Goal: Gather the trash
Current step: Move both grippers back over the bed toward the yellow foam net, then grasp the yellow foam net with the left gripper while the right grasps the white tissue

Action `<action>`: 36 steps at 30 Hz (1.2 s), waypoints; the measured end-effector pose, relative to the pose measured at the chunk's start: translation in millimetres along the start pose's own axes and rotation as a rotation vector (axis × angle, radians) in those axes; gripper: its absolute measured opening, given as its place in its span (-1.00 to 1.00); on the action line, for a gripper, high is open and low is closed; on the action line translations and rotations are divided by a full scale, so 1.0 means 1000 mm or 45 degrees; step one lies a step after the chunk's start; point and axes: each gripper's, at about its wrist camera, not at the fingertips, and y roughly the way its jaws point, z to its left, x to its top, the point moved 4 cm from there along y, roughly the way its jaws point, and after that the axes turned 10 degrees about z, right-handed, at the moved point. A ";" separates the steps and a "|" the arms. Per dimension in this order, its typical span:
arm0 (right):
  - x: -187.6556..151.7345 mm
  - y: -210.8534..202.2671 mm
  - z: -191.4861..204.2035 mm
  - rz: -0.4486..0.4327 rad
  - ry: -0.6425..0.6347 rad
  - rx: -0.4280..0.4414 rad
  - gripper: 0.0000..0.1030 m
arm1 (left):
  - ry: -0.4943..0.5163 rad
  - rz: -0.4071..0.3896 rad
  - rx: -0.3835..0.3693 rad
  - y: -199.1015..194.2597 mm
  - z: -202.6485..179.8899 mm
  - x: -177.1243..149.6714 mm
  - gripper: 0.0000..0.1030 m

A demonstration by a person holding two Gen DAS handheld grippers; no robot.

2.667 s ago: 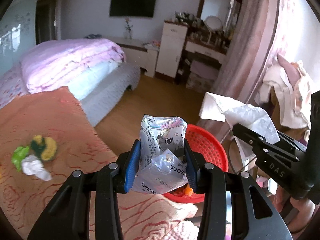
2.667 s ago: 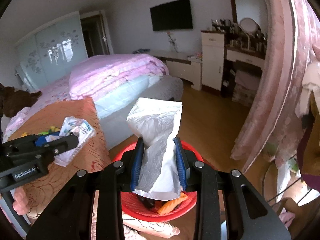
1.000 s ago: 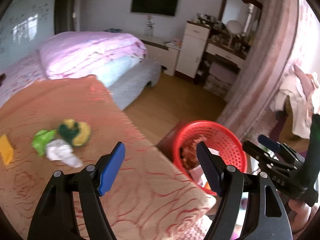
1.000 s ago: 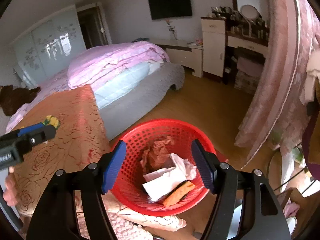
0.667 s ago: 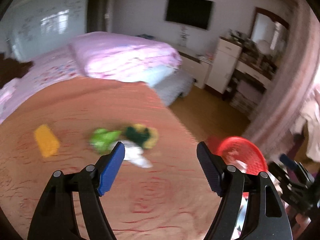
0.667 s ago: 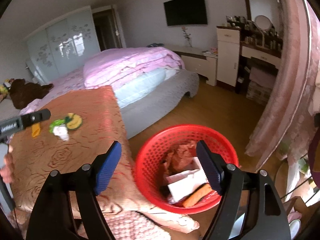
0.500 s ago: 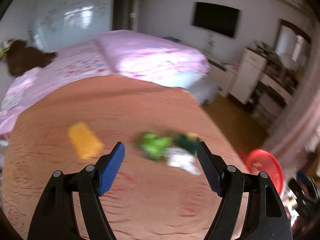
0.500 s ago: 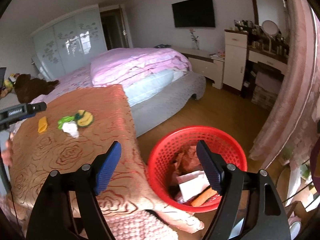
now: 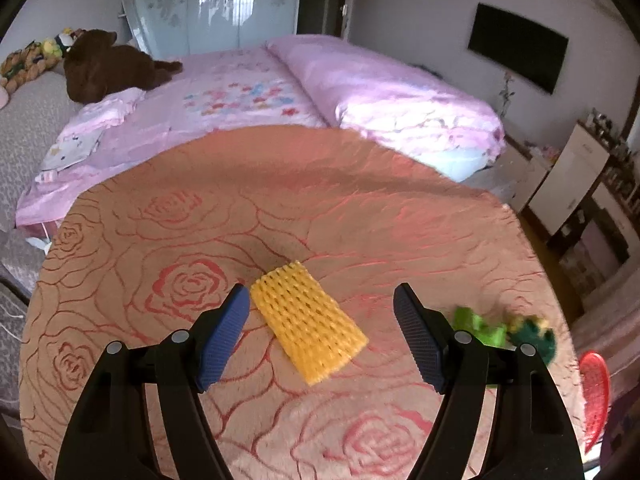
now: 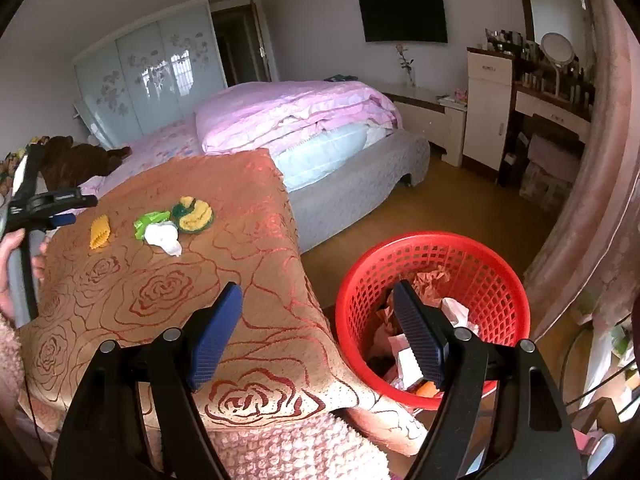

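Observation:
A yellow foam net (image 9: pixel 308 324) lies flat on the rose-patterned tablecloth (image 9: pixel 180 240), straight ahead of my left gripper (image 9: pixel 320 294). That gripper hovers over the net, open and holding nothing. A green wrapper (image 9: pixel 478 326) and a green-and-yellow wad (image 9: pixel 534 332) lie to its right. In the right wrist view the net (image 10: pixel 99 232), green wrapper (image 10: pixel 150 220), white tissue (image 10: pixel 162 236) and wad (image 10: pixel 192 210) sit together on the far table. My right gripper (image 10: pixel 317 291) is open and empty, between the table edge and the red basket (image 10: pixel 432 240) of trash.
The red basket (image 9: pixel 594 392) stands on the floor off the table's right edge. A pink bed (image 10: pixel 300 120) lies beyond the table, with a dresser (image 10: pixel 488 112) and curtain (image 10: pixel 600 200) to the right. A hand (image 10: pixel 12 248) holds the left gripper (image 10: pixel 78 211) at the table's far left.
Both grippers let go of their trash, a printed packet and a white bag. The left gripper swung left across the table to the yellow net. The right one drew back slightly and its jaws widened.

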 end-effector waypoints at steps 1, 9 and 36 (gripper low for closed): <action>0.000 0.001 -0.001 0.003 0.003 -0.002 0.46 | 0.000 0.013 0.008 0.007 0.000 0.002 0.39; -0.002 0.008 -0.005 0.022 0.016 -0.006 0.46 | -0.006 0.078 0.055 0.037 0.003 -0.006 0.12; 0.005 0.023 0.053 0.055 -0.135 0.066 0.45 | 0.191 -0.007 -0.040 -0.016 -0.015 -0.109 -0.48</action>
